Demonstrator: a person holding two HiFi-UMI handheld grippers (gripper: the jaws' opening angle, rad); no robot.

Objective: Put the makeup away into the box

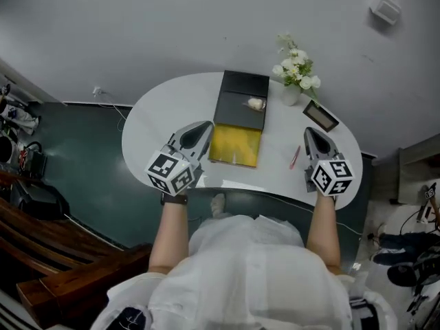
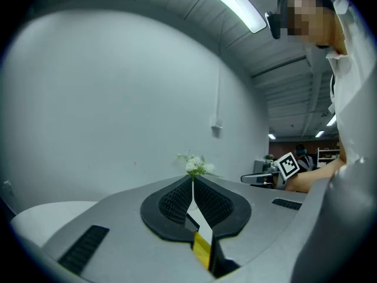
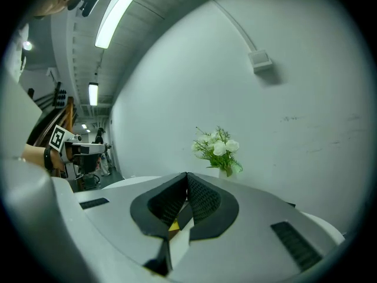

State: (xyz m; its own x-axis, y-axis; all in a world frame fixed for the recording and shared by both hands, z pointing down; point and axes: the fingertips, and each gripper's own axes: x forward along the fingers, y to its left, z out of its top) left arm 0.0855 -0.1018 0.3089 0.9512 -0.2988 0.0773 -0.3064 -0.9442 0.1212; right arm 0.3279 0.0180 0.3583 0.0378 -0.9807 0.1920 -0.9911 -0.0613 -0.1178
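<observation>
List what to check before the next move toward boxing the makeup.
1. Is the box open on the table: ok.
2. Is the left gripper empty, jaws together: ok.
3. Is the right gripper empty, jaws together: ok.
4. Does the thin red item lie free near the right gripper: ok.
5. Are jaws open for a pick: not ok.
6. Is the small pale item inside the box: cannot tell.

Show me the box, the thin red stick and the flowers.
box (image 1: 235,145), head view, on its yellow half.
thin red stick (image 1: 294,157), head view, on its middle.
flowers (image 1: 295,69), head view, on the white blossoms.
</observation>
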